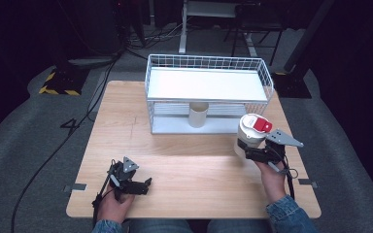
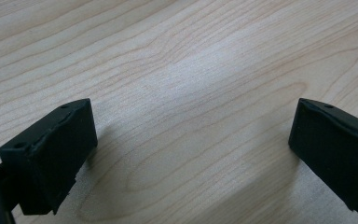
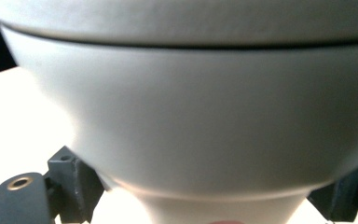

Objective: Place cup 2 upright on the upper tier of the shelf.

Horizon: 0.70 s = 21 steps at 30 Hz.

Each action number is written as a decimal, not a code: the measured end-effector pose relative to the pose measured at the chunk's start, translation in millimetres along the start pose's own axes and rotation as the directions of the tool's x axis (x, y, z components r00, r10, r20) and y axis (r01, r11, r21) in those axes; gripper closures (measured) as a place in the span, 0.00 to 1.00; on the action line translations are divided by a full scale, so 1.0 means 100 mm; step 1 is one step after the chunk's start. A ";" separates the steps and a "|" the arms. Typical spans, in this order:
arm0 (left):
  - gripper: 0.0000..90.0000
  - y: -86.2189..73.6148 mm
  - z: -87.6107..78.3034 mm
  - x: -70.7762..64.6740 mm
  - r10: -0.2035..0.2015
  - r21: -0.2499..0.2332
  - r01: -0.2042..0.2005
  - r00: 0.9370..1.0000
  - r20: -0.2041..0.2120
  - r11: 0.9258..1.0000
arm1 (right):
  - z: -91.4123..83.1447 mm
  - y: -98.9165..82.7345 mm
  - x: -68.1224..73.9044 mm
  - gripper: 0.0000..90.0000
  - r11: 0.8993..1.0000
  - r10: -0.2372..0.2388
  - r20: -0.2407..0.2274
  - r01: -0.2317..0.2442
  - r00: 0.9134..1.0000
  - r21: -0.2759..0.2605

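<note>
A pale wood desk (image 1: 184,165) with visible grain fills the middle of the high view, standing on grey carpet (image 1: 24,145). The room beyond is dark; chair and desk legs show at the top of the frame, and a black-and-yellow striped block (image 1: 58,82) sits at the upper left. A black cable (image 1: 63,141) runs across the carpet at the left, past a "4" marked on the floor. Grey tape tabs stick out at the desk's left and right edges near the bottom.

At the far middle of the desk stands a white wire rack (image 1: 206,92) with a flat white shelf on top and a lower level, where a beige cup (image 1: 198,114) stands upright.

The right claw (image 1: 252,153), at the right of the frame, is clamped on the lower part of a white jar (image 1: 250,133) with a red tab on its lid; the jar sits just right of the rack's front corner. In the right gripper view the jar's pale wall (image 3: 191,116) looms close, with the jaws pressed at either side of it low in the frame.

The left claw (image 1: 143,187) lies at the lower left of the desk, in the person's hand. In the left gripper view its jaws stand wide apart over bare wood (image 2: 191,93), with nothing between them.
</note>
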State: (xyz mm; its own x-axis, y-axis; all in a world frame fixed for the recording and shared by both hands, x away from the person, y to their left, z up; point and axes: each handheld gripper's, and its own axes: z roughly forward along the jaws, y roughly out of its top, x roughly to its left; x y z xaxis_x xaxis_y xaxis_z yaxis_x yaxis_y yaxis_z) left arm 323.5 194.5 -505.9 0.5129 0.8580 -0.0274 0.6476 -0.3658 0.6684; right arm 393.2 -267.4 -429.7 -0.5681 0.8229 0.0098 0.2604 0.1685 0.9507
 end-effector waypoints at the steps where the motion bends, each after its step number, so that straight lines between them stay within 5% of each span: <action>1: 0.02 0.00 0.00 0.00 0.000 0.000 0.000 1.000 0.000 1.000 | -0.02 0.02 0.01 0.16 1.000 0.008 0.001 -0.008 1.000 0.001; 21: 0.02 0.00 0.00 0.00 0.001 0.000 -0.001 1.000 -0.001 1.000 | -0.26 0.50 0.11 0.16 0.999 -0.027 -0.064 0.024 0.998 -0.047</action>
State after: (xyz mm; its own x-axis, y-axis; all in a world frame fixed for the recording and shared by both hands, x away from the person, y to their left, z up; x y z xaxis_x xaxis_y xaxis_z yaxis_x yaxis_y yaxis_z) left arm 323.6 194.6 -505.8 0.5130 0.8580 -0.0259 0.6471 -0.3668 0.6684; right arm 380.1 -264.3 -374.6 -0.6234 0.7819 0.0039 0.2094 0.1621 0.9643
